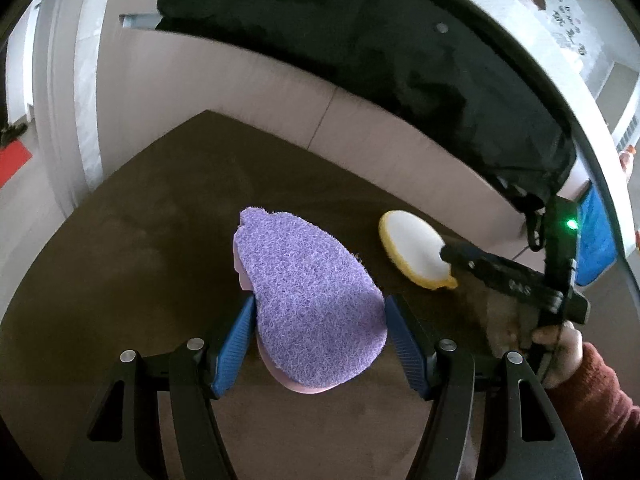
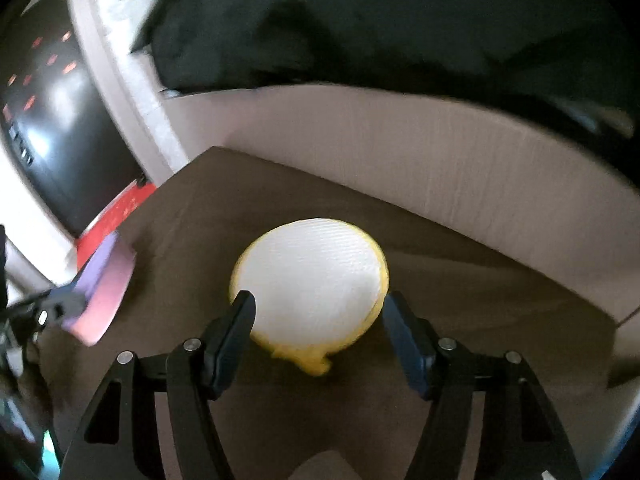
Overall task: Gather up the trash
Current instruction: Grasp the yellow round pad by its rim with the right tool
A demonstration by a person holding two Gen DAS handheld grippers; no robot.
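A purple scouring sponge [image 1: 308,296] with a pink underside sits between the blue pads of my left gripper [image 1: 320,312], which is shut on it above the brown box floor [image 1: 160,248]. A round white and yellow sponge [image 1: 414,252] is held at the tip of my right gripper [image 1: 450,258]. In the right wrist view that round sponge [image 2: 312,284] fills the gap between the fingers of my right gripper [image 2: 318,308], which touch its sides. The purple sponge [image 2: 106,284] shows at the left there.
Both grippers are inside a cardboard box with pale walls [image 1: 224,92] [image 2: 400,152]. A black bag or cloth [image 1: 360,40] hangs over the far wall. A person's hand in a red sleeve [image 1: 592,384] holds the right gripper.
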